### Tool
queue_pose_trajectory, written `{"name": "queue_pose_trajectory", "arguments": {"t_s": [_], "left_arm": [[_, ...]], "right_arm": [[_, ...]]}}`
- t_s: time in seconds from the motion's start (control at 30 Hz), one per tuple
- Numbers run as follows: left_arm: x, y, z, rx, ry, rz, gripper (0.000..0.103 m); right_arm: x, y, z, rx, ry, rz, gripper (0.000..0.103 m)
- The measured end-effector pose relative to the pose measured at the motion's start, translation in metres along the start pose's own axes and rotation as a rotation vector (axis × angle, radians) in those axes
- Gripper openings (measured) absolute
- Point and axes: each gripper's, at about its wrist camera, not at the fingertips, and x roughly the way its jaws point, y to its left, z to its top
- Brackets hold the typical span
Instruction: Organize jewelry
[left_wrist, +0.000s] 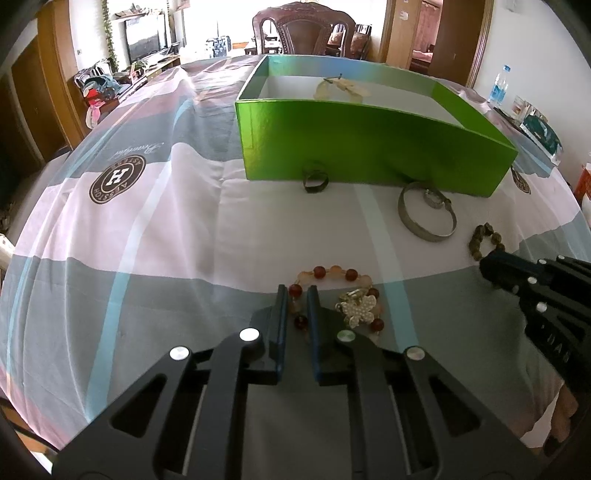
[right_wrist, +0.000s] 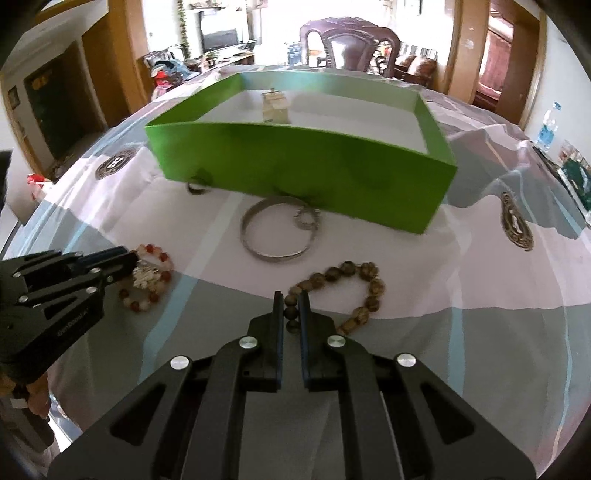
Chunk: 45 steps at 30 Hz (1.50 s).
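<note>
One pale piece (left_wrist: 341, 88) lies in the green box (left_wrist: 369, 147); four remain on the table (left_wrist: 184, 229). Left wrist view: left gripper (left_wrist: 296, 295), pitched down, is clamped on the red bead bracelet (left_wrist: 334, 273) at 6 o'clock. Right wrist view: right gripper (right_wrist: 291, 299), likewise pitched, pinches the brown bead bracelet (right_wrist: 364, 291); bangle (right_wrist: 279, 232) at 12 o'clock.

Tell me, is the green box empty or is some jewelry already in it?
Not empty. The green box has no lid on, and one pale piece of jewelry lies on its white floor near the far wall.
</note>
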Motion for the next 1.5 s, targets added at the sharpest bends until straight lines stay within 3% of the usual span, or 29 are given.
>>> {"name": "queue_pose_trajectory", "arguments": {"t_s": [0.1, 0.23, 0.33, 0.7, 0.77, 0.83, 0.93, 1.03, 1.5], "left_arm": [[-0.001, -0.002, 0.000, 0.005, -0.001, 0.005, 0.011], [0.000, -0.003, 0.000, 0.006, -0.001, 0.005, 0.012], [0.000, -0.003, -0.001, 0.009, -0.002, 0.005, 0.013], [-0.001, -0.008, -0.001, 0.023, -0.003, 0.013, 0.018], [0.000, -0.008, -0.001, 0.022, -0.006, 0.015, 0.018], [-0.001, -0.009, -0.002, 0.021, -0.008, 0.016, 0.018], [-0.001, -0.009, -0.002, 0.017, -0.008, 0.014, 0.018], [-0.001, -0.010, -0.003, 0.019, -0.012, 0.011, 0.009], [-0.015, -0.004, 0.006, -0.006, -0.048, -0.004, 0.008]], "right_arm": [[-0.001, -0.009, -0.001, 0.029, -0.005, -0.039, 0.011], [0.001, -0.022, 0.000, 0.071, -0.006, -0.078, 0.034], [0.007, -0.026, -0.001, 0.088, 0.011, -0.096, 0.041], [0.014, -0.015, -0.007, 0.049, 0.019, -0.071, 0.041], [0.013, -0.014, -0.007, 0.043, 0.015, -0.061, 0.035], [0.013, -0.014, -0.008, 0.038, 0.014, -0.038, 0.021], [0.012, -0.011, -0.007, 0.028, 0.014, -0.030, 0.013], [0.013, -0.011, -0.007, 0.029, 0.009, -0.022, 0.012], [-0.002, -0.017, -0.004, 0.044, -0.032, -0.010, 0.012]]}}
